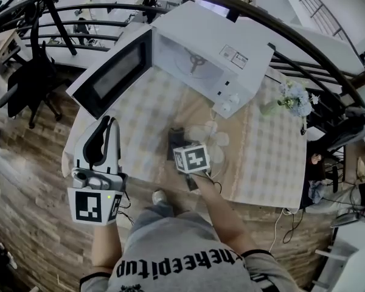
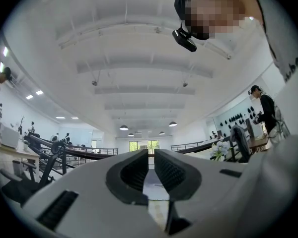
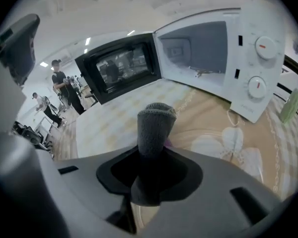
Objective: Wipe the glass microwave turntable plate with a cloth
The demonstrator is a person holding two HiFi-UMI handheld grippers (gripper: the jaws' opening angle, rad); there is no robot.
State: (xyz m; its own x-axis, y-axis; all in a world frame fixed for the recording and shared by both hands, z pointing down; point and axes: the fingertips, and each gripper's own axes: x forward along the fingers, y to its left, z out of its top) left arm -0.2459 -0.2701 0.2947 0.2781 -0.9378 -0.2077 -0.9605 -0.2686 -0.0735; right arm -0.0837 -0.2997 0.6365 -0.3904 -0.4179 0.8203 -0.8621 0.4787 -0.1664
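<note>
Cloth (image 3: 156, 128), grey and folded into a thick strip, is pinched by the right claw (image 3: 151, 170). Its 2 jaws are pressed onto the fabric from both sides, and the free end sticks out past the tips.

The plate (image 3: 228, 148) lies flat on the table (image 1: 274, 157), just in front of the microwave (image 1: 219, 47), and the printed flowers of the tablecloth show through the clear glass. In the head view the plate (image 1: 210, 140) is a faint disc just right of the cloth (image 1: 175, 143), with the marker cube of the right claw directly below both. I cannot tell whether the cloth touches the glass.

The microwave's door (image 1: 118, 72) is swung wide to the left and the cavity is open. In the right gripper view, 2 knobs (image 3: 260, 66) sit one above the other on its front panel.

The left claw (image 2: 150, 170) is held off the table's left edge, over the wooden floor, well apart from the plate. Its camera looks up at the ceiling. Its jaws are drawn almost together, with only a thin slit between the ribbed pads and nothing in it.

Flowers (image 1: 295, 99) stand at the table's far right side.
</note>
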